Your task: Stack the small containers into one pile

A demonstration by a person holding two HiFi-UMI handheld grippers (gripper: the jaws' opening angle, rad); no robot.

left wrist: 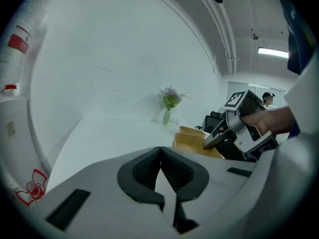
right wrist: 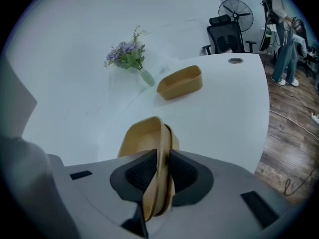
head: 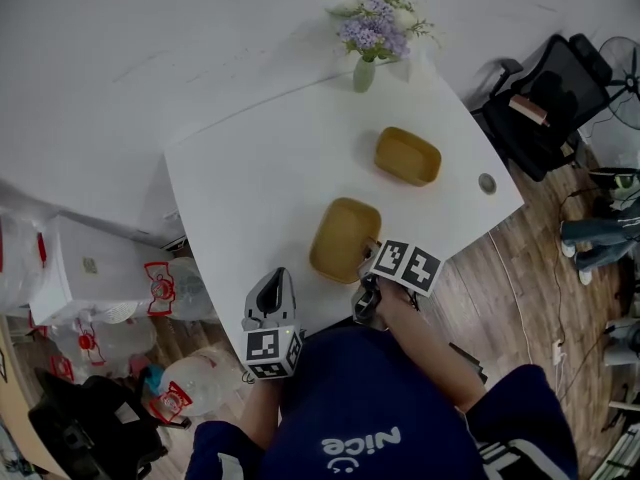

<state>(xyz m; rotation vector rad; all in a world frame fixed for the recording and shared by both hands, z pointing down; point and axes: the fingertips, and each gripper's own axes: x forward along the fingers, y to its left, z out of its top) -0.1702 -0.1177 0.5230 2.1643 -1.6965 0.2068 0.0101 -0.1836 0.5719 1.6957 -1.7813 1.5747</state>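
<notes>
White surface (head: pixel 250 168); two tan containers on it. Near container (head: pixel 340 238) by the front edge; right gripper (right wrist: pixel 162 158) clenched on its near wall, a pad pressing on each side; two rims show there, one inside the other. Far container (head: pixel 407 155) sits alone, well apart, toward the flower vase (head: pixel 364 72) at the back corner. Left gripper (left wrist: pixel 160 151) by the front corner, left of the near container; jaws together, nothing between them.

Navy shirt (head: pixel 400 398) with white print; grey left claw (left wrist: pixel 160 151) and right claw (right wrist: pixel 163 156) carry black ribbed pads (left wrist: pixel 144 171).
</notes>
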